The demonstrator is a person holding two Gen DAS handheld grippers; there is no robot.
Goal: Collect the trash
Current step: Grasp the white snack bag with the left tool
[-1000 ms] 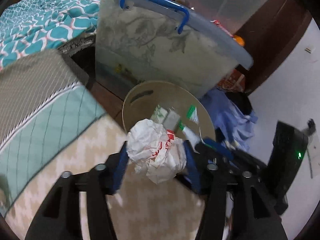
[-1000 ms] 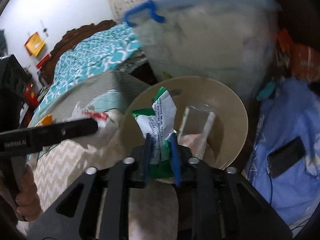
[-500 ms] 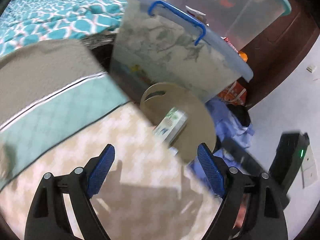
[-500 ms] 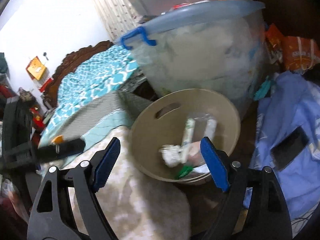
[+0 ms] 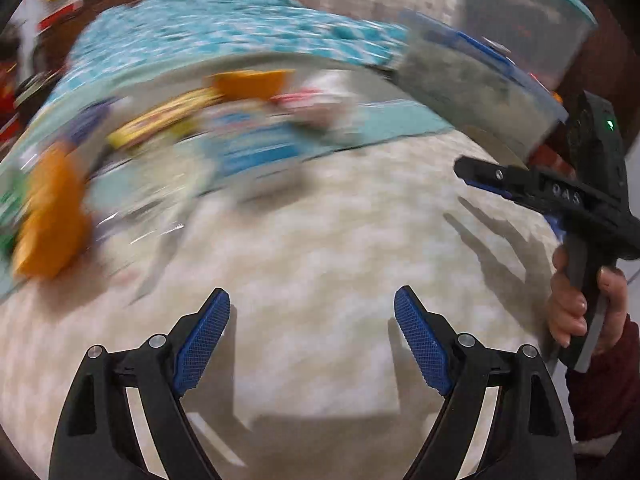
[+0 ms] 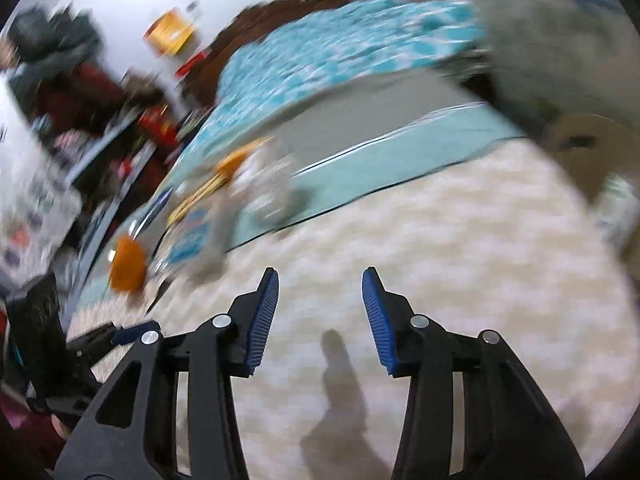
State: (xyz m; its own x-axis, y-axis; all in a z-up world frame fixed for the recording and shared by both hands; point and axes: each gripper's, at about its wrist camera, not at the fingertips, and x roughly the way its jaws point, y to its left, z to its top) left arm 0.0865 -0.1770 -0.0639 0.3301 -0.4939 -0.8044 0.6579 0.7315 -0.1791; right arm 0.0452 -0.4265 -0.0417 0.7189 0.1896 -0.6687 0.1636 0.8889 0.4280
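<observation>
Both views are blurred by motion. My left gripper stands open over the beige patterned blanket with nothing between its fingers. My right gripper has its jaws closing, still apart, with nothing between them. Loose trash lies ahead on the bed: an orange wrapper, a yellow wrapper, a blue and white packet and another orange piece. The right wrist view shows the same pile, with the orange wrapper and the blue packet. The beige bin sits off at the right edge.
A clear storage box with a blue handle stands at the back right, beside the bin. A teal patterned bedspread covers the far bed. A hand holds the other gripper at the right. Cluttered shelves stand at the left.
The left gripper let go of the crumpled white paper and the right of the green and white packet, over the bin. Both swung left, away from the bin, toward the trash on the bed.
</observation>
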